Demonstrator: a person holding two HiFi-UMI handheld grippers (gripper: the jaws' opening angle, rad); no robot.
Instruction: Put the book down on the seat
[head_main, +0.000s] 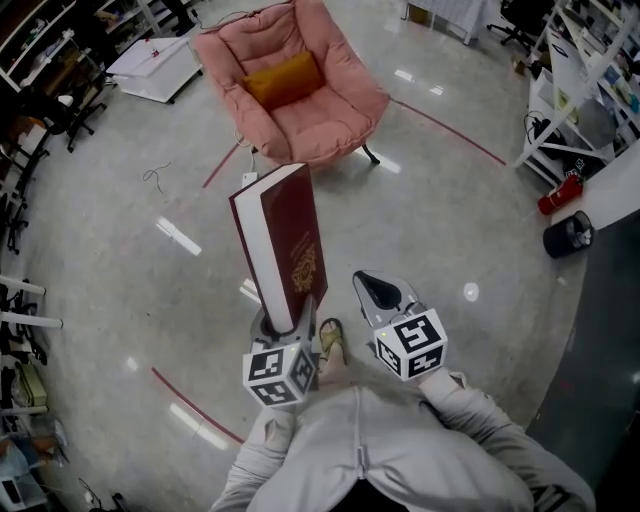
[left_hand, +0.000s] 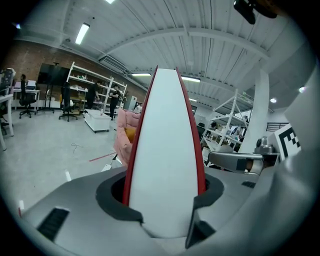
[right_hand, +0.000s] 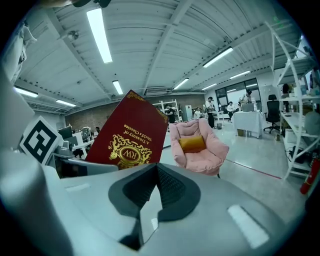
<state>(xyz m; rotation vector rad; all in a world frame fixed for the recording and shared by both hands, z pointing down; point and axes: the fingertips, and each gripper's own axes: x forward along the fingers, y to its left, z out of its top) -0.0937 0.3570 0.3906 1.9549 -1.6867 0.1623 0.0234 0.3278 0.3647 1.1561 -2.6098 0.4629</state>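
Note:
A thick dark red book (head_main: 280, 245) with gold print stands up out of my left gripper (head_main: 284, 325), which is shut on its lower end. In the left gripper view its white page edge (left_hand: 165, 170) fills the space between the jaws. My right gripper (head_main: 377, 293) is beside it on the right, shut with nothing held. The right gripper view shows the book's cover (right_hand: 129, 135) to the left and the pink armchair (right_hand: 199, 147) ahead. The armchair (head_main: 295, 85), with an orange cushion (head_main: 284, 79) on its seat, stands some way ahead on the floor.
A white low platform (head_main: 155, 67) lies left of the chair. White shelving (head_main: 590, 80), a red fire extinguisher (head_main: 559, 194) and a black bin (head_main: 569, 234) line the right side. Red lines (head_main: 450, 130) cross the glossy floor. Desks and chairs stand at the far left.

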